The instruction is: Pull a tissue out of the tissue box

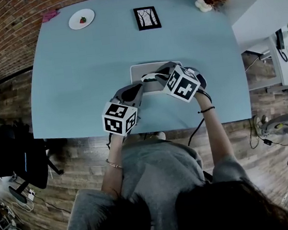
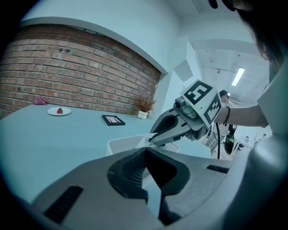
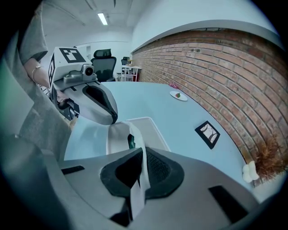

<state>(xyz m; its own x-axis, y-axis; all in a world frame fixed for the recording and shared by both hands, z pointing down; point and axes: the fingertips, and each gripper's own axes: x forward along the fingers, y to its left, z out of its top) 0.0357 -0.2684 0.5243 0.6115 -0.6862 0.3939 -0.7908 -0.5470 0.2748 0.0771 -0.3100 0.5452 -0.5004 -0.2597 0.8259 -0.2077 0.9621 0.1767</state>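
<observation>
The right gripper (image 3: 143, 152) has its jaws pressed together on a thin white paper tissue (image 3: 138, 140), a strip of which leads up from the top of the white rectangular tissue box (image 3: 153, 130). The left gripper (image 2: 145, 152), jaws closed on nothing, has its tips just beside the box's near left side. The box lies on a pale blue table (image 1: 76, 68), by the edge nearest the person

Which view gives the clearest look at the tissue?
The right gripper view. There the tissue runs as a white strip from the tissue box in between the shut jaws of the right gripper. The left gripper view shows only a small white corner at that gripper's tip. In the head view the grippers hide it.
</observation>
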